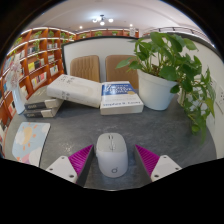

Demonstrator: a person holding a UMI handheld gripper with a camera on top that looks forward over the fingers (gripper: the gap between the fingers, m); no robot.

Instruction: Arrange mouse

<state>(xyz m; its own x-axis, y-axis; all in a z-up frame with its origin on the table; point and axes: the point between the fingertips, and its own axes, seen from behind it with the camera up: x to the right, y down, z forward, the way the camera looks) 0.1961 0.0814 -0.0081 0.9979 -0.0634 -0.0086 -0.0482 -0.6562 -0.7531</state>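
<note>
White mouse (111, 155) sits between the open jaws, gaps either side.

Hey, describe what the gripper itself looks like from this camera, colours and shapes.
The gripper shows two white fingers, blocky and angular. Each carries a magenta pad on its inner face, wedge-shaped and narrowing toward the tip. No cables, markings or sleeve are visible. The fingers are open, with a white mouse standing between them on the grey table.

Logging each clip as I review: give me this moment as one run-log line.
task: arrange mouse | gripper: open | mouse: white, on grey table, between fingers, gaps either side | beyond: books, potted plant
</note>
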